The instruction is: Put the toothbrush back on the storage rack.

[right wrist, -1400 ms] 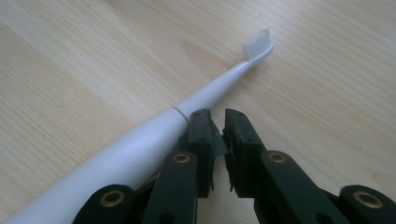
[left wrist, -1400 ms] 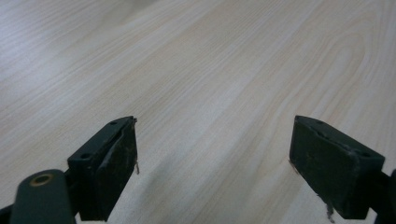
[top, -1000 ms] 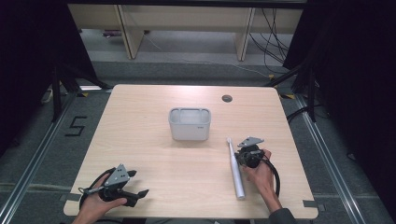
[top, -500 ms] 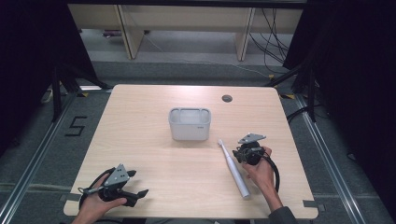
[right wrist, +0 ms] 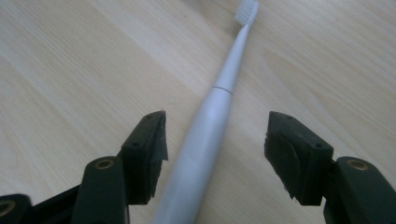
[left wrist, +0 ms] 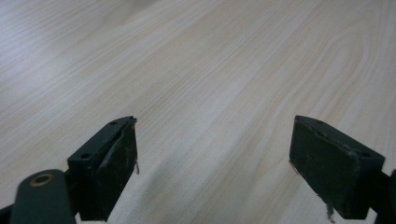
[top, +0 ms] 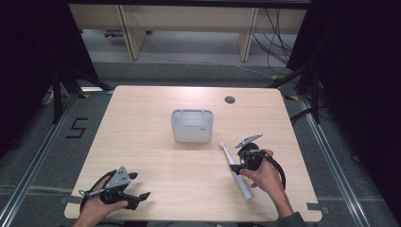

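A white electric toothbrush (top: 243, 188) lies on the wooden table (top: 142, 142), its brush head pointing toward the grey container (top: 191, 125). My right gripper (top: 236, 165) hovers just over its handle. In the right gripper view the toothbrush (right wrist: 219, 100) runs up between the black jaws of the right gripper (right wrist: 217, 126). They have just been opening, and neither pad touches it. My left gripper (top: 139, 185) rests near the table's front left corner. The left gripper (left wrist: 212, 135) stands open over bare wood.
The grey container stands near the table's middle, just left of the brush head. A round cable hole (top: 230, 100) sits at the back right. Shelving and cables stand on the floor beyond the far edge, and metal rails run along both sides.
The right gripper's jaws have opened off the toothbrush handle and the hand has lifted slightly. The brush head has swung a little left. The left hand has not moved.
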Motion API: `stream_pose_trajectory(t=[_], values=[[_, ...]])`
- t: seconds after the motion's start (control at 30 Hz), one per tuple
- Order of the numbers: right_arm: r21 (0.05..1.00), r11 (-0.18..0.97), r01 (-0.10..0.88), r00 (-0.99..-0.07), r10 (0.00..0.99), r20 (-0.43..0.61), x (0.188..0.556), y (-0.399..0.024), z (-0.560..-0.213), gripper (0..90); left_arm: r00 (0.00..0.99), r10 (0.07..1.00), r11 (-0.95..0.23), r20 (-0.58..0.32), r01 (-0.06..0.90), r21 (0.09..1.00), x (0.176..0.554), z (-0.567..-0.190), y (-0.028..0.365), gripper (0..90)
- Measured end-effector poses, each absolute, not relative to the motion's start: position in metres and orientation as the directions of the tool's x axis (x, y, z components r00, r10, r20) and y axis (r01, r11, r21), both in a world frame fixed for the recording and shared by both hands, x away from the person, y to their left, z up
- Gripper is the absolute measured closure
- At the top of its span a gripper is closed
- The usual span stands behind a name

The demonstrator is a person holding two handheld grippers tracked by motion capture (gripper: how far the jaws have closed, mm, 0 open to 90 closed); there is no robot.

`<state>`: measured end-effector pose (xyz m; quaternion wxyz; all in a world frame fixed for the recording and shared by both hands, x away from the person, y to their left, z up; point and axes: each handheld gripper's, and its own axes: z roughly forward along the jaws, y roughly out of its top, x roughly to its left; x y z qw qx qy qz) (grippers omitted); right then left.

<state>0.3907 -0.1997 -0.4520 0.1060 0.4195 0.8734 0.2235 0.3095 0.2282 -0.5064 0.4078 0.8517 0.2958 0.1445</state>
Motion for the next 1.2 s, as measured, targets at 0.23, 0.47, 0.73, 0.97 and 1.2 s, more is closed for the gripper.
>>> stream_pose_trajectory(t=[0.23,0.47,0.73,0.97,1.2], values=[[0.438,0.57,0.695,-0.629,0.778,-0.013,0.39,-0.193,-0.454,34.9,0.783,0.623,-0.492,0.009,0.383,0.782,0.309,-0.505,0.228,14.9],[0.383,0.612,0.692,-0.658,0.753,-0.014,0.39,-0.193,-0.459,40.7,0.793,0.609,-0.516,0.027,0.37,0.773,0.311,-0.505,0.229,14.9],[0.338,0.621,0.707,-0.657,0.754,-0.011,0.392,-0.193,-0.467,46.4,0.785,0.62,-0.498,0.013,0.38,0.779,0.31,-0.506,0.228,14.9],[0.32,0.638,0.7,-0.675,0.738,0.005,0.394,-0.193,-0.472,53.4,0.789,0.614,-0.504,0.016,0.376,0.777,0.31,-0.506,0.229,14.9],[0.308,0.657,0.688,-0.693,0.721,0.01,0.398,-0.194,-0.473,60.0,0.779,0.627,-0.474,-0.004,0.386,0.791,0.309,-0.506,0.227,15.0]])
